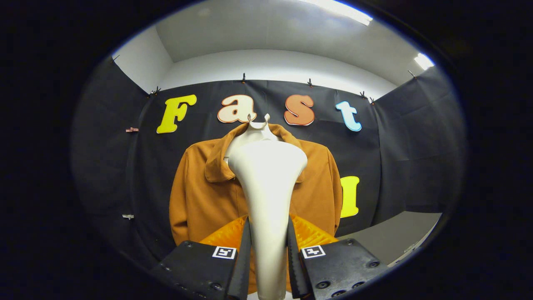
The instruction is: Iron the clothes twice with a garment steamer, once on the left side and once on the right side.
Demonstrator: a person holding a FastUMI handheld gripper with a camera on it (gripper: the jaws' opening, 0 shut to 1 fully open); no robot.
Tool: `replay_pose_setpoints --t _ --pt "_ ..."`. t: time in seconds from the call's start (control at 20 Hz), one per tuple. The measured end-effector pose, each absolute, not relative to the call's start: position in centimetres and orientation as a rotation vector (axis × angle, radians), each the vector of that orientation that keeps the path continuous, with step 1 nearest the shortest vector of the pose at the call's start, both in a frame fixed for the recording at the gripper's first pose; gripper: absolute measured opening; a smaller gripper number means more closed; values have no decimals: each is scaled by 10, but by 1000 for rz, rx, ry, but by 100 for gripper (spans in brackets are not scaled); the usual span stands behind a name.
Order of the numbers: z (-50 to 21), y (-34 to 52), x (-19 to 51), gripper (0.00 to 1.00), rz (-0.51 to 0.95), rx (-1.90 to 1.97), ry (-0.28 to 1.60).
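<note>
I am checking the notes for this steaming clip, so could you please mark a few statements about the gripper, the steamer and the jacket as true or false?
1. The gripper holds the white garment steamer between its two fingers. True.
2. The steamer's wide head points up, in front of the brown jacket. True.
3. The jacket lies folded flat on a table. False: it hangs upright against the booth's black wall, collar at the top.
4. The gripper's fingers stand wide open with nothing between them. False: both fingers press on the steamer's narrow handle.
5. The jacket is blue. False: it is brown.
</note>
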State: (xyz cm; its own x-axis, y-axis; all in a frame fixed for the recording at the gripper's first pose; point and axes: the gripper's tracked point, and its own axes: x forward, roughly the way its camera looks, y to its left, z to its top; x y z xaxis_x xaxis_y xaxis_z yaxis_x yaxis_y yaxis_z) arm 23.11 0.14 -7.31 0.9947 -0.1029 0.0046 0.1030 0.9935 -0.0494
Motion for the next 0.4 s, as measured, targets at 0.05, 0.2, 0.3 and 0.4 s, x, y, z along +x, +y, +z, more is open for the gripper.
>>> replay_pose_setpoints --t 0.05,0.2,0.3,0.4 --pt "-73 2 231 42 -101 -48 0" --pt "-74 0 229 42 -104 -45 4" --pt "-73 -1 228 42 -110 -46 4" --pt "-72 -4 225 42 -115 -47 4"
